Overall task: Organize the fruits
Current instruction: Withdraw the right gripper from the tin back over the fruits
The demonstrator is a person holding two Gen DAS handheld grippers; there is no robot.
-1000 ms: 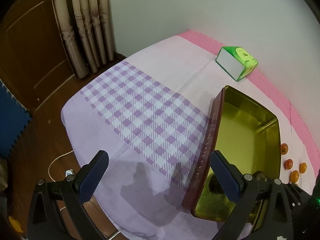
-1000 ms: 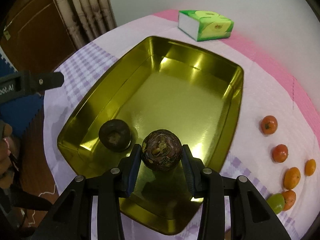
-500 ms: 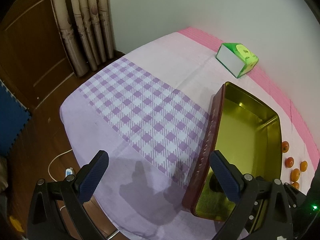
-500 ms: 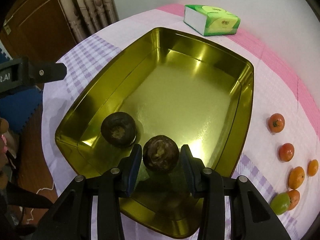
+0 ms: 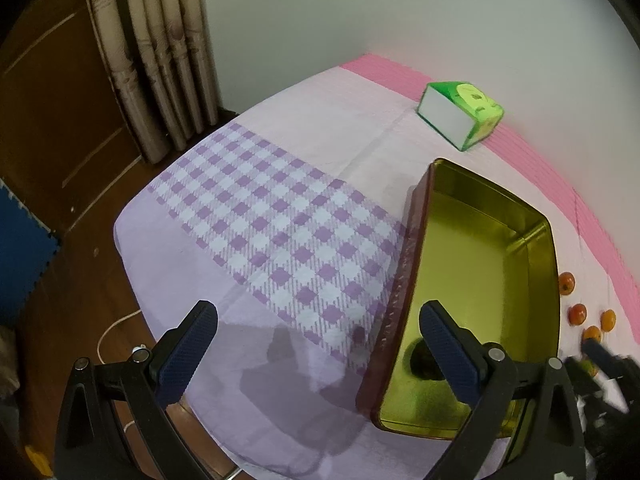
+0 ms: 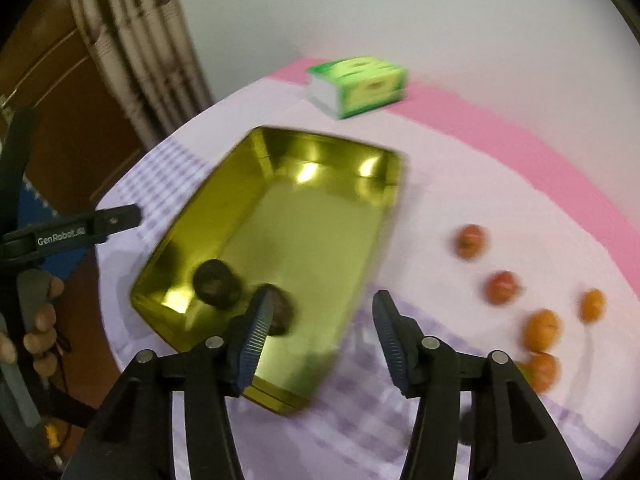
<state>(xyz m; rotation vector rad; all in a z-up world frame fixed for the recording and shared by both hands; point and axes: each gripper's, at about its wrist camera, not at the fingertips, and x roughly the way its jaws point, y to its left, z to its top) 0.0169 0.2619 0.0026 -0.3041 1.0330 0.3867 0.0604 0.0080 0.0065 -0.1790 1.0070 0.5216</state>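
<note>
progress: two dark fruits (image 6: pixel 218 289) sitting in gold tin (image 6: pixel 320 208) near-left corner | left: small orange fruits (image 6: pixel 542 330) lying right of tin | right gripper (image 6: pixel 318 334) released, empty | left gripper (image 5: pixel 316 354) spread wide, idling

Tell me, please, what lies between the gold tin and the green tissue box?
Nothing: in both wrist views only bare pale pink cloth lies between the gold tin and the green tissue box.
</note>
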